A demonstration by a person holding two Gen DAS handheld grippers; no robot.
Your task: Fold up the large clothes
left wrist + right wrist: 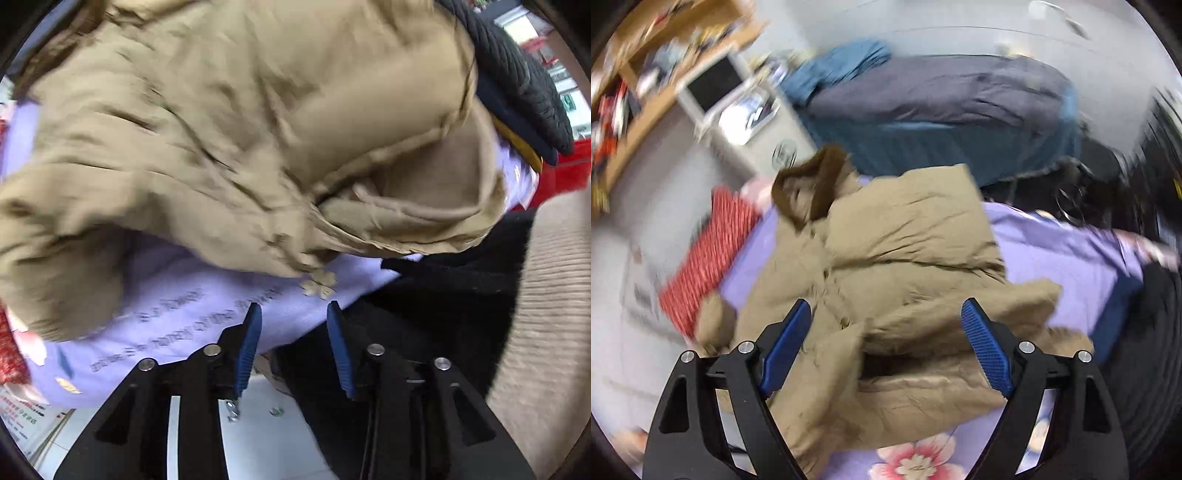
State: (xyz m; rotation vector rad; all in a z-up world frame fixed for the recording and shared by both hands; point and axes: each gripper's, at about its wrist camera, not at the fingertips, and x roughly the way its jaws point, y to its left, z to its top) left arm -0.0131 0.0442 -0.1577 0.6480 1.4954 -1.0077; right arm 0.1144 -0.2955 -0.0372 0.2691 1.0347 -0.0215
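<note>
The right claw [886,343] is held wide and empty above one tan coat [886,258]. The left claw [293,347] is held narrower, also empty, at the lilac bed sheet's [177,317] edge. One red cushion [709,258] is seen beyond.

Coat [901,258]: tan, dark brown hood trim. Under it, sheet [1067,251]: lilac, pink flowers. Beside the coat, pillow [709,254]: red-white pattern.
</note>
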